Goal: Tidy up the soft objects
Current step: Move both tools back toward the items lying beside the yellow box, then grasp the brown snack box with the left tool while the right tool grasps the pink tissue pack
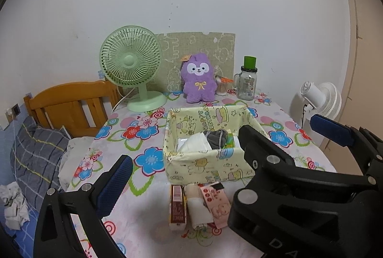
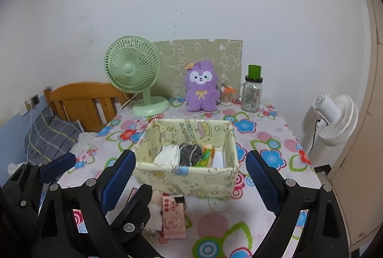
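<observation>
Hovering low over the floral tabletop [image 2: 268, 136], both grippers have fingers spread wide, nothing held. Left gripper [image 1: 220, 145] points at the near row of items; right gripper [image 2: 191, 176] sits beside it, aimed at the fabric basket [image 2: 186, 180].

Nearest, just in front of the basket: a red-brown box [image 1: 176, 207], a white rolled cloth [image 1: 197, 207] and a pink printed packet [image 1: 217, 205], side by side, touching or nearly so.

Behind them the yellow cartoon-print basket holds a white folded cloth [image 2: 168, 154], a grey bundle [image 2: 190, 152], a green-orange pack [image 2: 207, 156] and something white at its right end, unclear what.

Farther back by the wall: green desk fan [image 1: 131, 62], purple plush toy [image 1: 198, 77], cotton swab tub [image 2: 226, 95], glass jar with green lid [image 1: 247, 81]. Printed board [image 1: 203, 47] leans on the wall behind the plush. White fan [image 2: 335, 119] stands off the right edge; wooden headboard [image 1: 69, 105] and grey plaid pillow [image 1: 36, 157] off the left.
</observation>
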The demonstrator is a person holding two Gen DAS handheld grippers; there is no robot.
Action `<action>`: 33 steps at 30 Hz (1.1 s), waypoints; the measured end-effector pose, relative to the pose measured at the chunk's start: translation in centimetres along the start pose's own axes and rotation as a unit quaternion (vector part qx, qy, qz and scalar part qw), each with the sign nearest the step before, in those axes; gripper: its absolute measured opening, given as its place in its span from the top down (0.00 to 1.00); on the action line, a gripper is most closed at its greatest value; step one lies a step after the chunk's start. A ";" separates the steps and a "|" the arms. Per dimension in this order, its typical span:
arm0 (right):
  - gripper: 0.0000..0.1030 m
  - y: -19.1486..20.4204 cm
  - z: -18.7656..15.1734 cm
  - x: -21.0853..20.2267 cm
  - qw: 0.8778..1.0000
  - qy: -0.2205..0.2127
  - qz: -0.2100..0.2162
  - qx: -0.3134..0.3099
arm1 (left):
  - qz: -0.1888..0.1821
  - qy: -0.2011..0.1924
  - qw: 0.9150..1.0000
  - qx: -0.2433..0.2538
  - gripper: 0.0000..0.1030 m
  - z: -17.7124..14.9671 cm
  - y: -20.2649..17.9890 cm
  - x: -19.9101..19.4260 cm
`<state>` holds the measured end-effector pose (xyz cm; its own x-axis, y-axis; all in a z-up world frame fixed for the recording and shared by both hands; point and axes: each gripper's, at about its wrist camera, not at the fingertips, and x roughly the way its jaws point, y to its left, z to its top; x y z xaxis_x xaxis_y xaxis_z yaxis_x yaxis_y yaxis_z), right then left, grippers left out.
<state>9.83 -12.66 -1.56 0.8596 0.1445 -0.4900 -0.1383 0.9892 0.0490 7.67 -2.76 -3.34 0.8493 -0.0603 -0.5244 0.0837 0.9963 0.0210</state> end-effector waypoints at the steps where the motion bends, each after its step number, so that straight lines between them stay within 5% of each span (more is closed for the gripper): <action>1: 0.08 0.1 -0.2 -0.1 1.000 0.001 0.000 -0.001 | -0.001 0.001 1.000 0.001 0.00 -0.2 0.0 -0.1; 33: 0.08 0.8 -5.4 4.2 0.999 0.053 0.001 0.002 | -0.002 0.049 0.999 0.012 0.01 -4.7 0.7 3.7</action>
<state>10.69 -11.39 -8.29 0.8030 0.1423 -0.5788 -0.1366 0.9892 0.0537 8.41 -2.03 -9.31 0.7941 -0.0575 -0.6051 0.1015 0.9941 0.0387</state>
